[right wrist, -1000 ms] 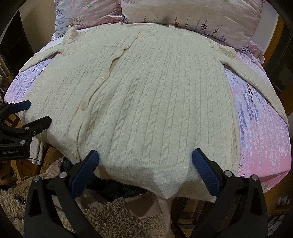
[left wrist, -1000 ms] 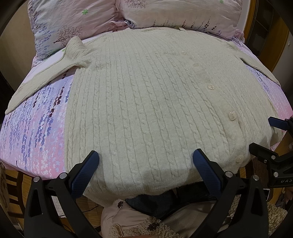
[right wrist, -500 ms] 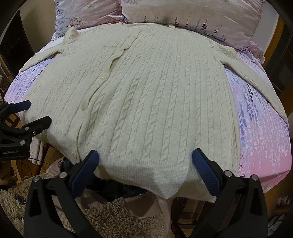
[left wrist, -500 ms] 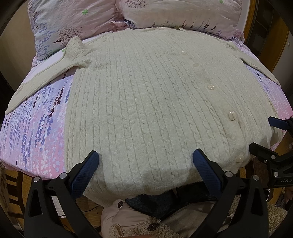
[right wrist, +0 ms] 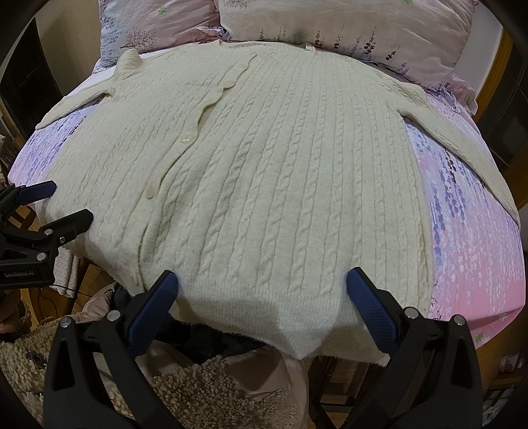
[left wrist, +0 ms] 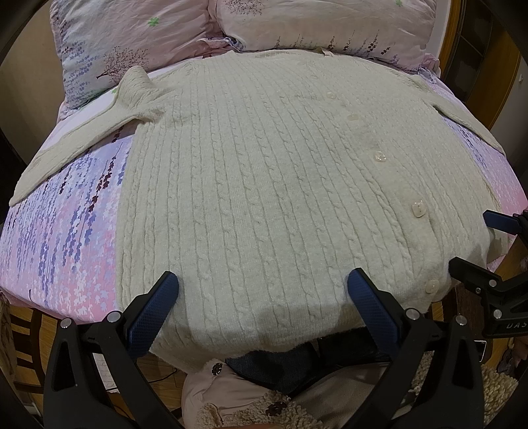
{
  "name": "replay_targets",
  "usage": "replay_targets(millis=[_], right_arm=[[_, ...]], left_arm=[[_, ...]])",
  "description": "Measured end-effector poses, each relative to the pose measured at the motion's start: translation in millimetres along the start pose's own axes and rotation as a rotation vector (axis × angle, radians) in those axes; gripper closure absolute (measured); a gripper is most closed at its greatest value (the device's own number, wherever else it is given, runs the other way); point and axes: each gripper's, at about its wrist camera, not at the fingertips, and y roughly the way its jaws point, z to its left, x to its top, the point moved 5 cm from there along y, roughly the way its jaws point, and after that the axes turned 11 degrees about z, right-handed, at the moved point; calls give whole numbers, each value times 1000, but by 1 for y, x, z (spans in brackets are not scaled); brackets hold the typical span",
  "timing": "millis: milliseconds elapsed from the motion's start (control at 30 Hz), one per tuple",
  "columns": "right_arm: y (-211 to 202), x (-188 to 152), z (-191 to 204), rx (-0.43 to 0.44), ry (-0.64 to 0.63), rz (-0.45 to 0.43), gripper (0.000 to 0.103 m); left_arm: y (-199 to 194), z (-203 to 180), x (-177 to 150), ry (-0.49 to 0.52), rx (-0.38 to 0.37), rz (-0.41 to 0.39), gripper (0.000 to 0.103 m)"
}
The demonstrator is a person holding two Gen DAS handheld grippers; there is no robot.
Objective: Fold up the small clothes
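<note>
Left tool [left wrist: 260, 290], fingers apart, hovers at the cardigan's [left wrist: 264, 184] hem on the bed's near edge, nearer the left sleeve. From the right view, the right tool [right wrist: 260, 290] gapes likewise; the cardigan's length runs away toward the pillows [right wrist: 330, 23].

One cardigan [left wrist: 264, 198] (five buttons [left wrist: 417, 209] visible), two pillows [left wrist: 132, 43], two grippers [left wrist: 260, 290].

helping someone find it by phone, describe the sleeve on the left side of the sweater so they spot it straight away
Start at the bed with the pink and purple flowered sheet, where a cream cable-knit sweater lies flat and buttoned. The left sleeve runs out across the sheet below the pillow. Unlike the other sleeve, its shoulder is bunched up.
</note>
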Motion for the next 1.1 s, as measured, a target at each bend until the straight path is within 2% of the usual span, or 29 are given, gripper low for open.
replay_targets(millis=[567, 700, 800, 867, 933, 1000, 1100], right_arm=[[2, 1, -1, 7, 4, -1, 2], [2, 0, -4, 30, 20, -2, 2], [-1, 4, -9, 83, 43, -6, 2], [-5, 9, -18, 120, 77, -19, 2], [-9, 14, -35, 110, 127, -43, 2], [-13, 21, -61, 95, 202, -74, 2], [-18, 33, -107, 128, 355, -129, 2]], left_arm=[[0, 0, 0, 0, 0, 0, 1], [0, 0, 0, 1, 0, 0, 1], [0, 0, 0, 4, -1, -2, 1], [0, 1, -1, 8, -3, -4, 1], [0, 1, 2, 14, -6, -5, 1], [-1, 3, 4, 20, -13, -9, 1], [-2, 2, 11, 20, -41, -17, 1]])
